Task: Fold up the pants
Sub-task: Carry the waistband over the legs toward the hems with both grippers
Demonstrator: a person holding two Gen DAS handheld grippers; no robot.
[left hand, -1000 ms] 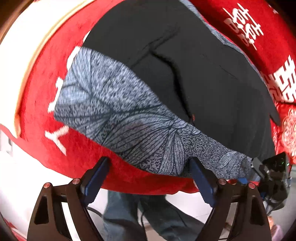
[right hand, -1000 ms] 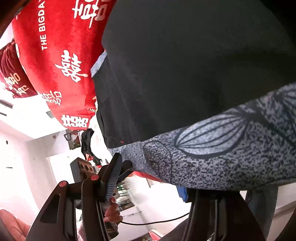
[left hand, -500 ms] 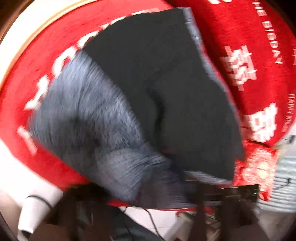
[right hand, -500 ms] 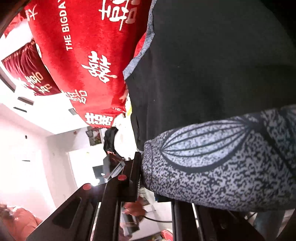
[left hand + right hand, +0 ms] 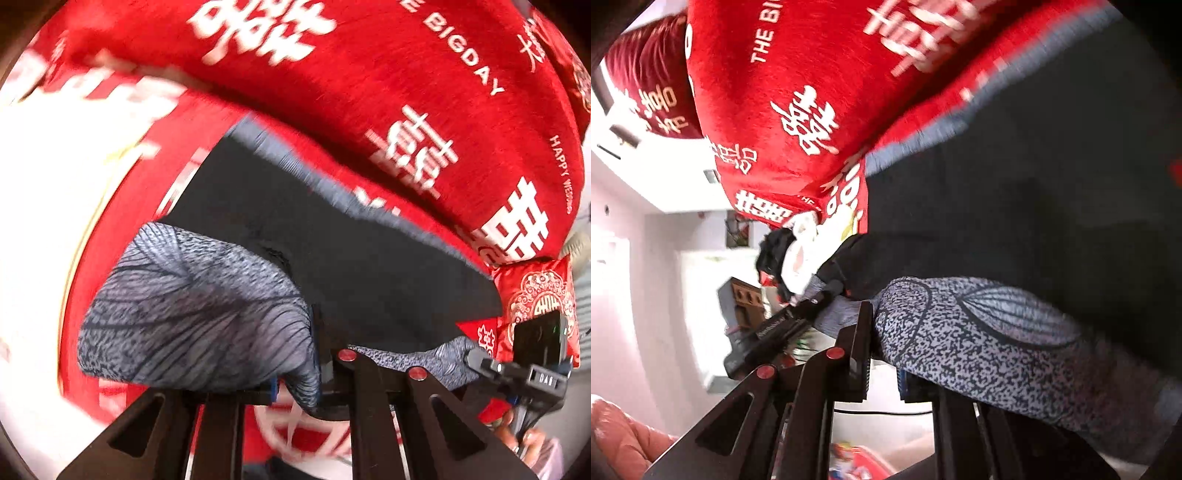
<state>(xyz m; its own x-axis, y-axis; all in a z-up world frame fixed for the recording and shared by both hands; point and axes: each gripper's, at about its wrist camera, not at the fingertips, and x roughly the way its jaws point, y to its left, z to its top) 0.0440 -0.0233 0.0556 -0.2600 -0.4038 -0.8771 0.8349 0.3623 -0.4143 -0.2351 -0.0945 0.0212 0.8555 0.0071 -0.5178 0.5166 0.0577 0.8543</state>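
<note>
The pants (image 5: 332, 258) are black with a gray leaf pattern on the band along one edge. They lie on the bed, spread over a red blanket (image 5: 369, 92) with big white signs and the words "BIG DAY" on it. The gray patterned edge is lifted up near you, and the black part lies flat behind it.

Your left hand-held gripper (image 5: 299, 373) is pinched shut on the gray patterned edge of the pants. The cloth bunches up and folds over the fingers (image 5: 325, 354), so you see only a little of them.

Your right hand-held gripper (image 5: 882, 354) is also closed on the gray edge of the pants (image 5: 997, 332). The cloth goes down between the two black fingers (image 5: 862, 332) and hangs over the right one. In the left view you can see the right hand-held gripper off to the side, holding the far corner of the same gray edge (image 5: 454, 354). So the edge is stretched between your two grippers.

A small red pillow (image 5: 532, 295) with a white round sign sits at the far side of the bed, just beside the pants. In the right view there is something black and white (image 5: 790, 254) past the edge of the blanket (image 5: 794, 92), maybe a soft toy, but it is too blurry to tell. Past the bed you see white walls.
</note>
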